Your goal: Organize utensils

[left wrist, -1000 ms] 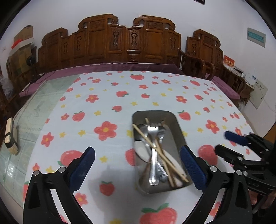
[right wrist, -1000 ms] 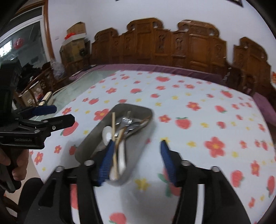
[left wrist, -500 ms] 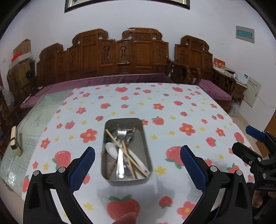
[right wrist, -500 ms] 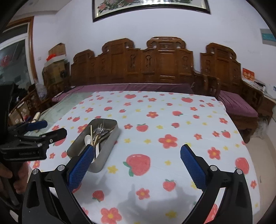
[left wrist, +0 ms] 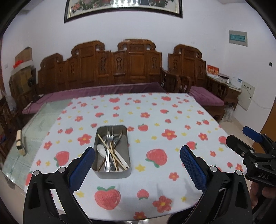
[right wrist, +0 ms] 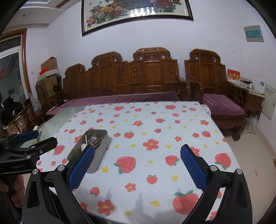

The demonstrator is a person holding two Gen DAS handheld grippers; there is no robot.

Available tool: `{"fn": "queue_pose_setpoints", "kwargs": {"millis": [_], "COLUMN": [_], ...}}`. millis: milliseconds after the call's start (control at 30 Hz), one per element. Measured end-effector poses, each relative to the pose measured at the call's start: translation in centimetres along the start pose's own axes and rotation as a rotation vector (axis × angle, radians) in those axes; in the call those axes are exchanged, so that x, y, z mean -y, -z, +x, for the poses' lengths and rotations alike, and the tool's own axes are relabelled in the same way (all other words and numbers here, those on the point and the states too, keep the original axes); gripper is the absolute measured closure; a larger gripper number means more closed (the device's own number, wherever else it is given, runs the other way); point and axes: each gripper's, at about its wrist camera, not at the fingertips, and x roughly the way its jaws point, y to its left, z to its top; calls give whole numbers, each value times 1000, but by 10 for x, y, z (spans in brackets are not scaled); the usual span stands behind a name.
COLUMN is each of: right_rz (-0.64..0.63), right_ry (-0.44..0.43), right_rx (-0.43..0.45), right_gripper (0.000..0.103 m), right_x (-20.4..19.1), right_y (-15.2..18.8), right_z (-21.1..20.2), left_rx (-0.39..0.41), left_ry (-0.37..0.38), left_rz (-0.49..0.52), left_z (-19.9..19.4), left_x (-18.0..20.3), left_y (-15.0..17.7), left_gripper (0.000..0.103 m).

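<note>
The left gripper (left wrist: 137, 164) has its blue fingers (left wrist: 81, 169) spread wide, and nothing is pinched between them. Just past the left finger's tip, a bit inside the gap, sits a metal tray (left wrist: 112, 173) on the table. In the tray lie a fork (left wrist: 109, 146), a white spoon (left wrist: 101, 150) and thin wooden chopsticks (left wrist: 112, 151), all piled across each other.

The right gripper (right wrist: 137, 165) also has its blue fingers (right wrist: 194, 169) spread wide and holds nothing. In its view the tray (right wrist: 101, 151) is partly behind the left finger's tip, off to the left side. Between these fingers there is only the tablecloth (right wrist: 138, 143) with red strawberries and flowers.

Farther out, past the table, is a long wooden bench (left wrist: 120, 69) with a purple cushion, and a flower picture (right wrist: 136, 12) on the wall.
</note>
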Motion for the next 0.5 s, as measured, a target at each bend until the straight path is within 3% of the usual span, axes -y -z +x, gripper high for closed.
{"fn": "queue_pose_setpoints", "kwargs": {"millis": [233,500], "right_rz": [-16,-31], "right_ry": [10,-1], "right_rx": [96,151], "right_gripper": [3,3], "right_x": [-6,-13], "right_y": [-14,-23], "right_z": [-44,-76], "left_rx": [69,141], "left_ry": [19,-30], "left_rz": [-17,-1], "left_z": [-37,-70], "left_x": [1,2], "left_y": [-15,-18], "left_gripper": [8,8]}}
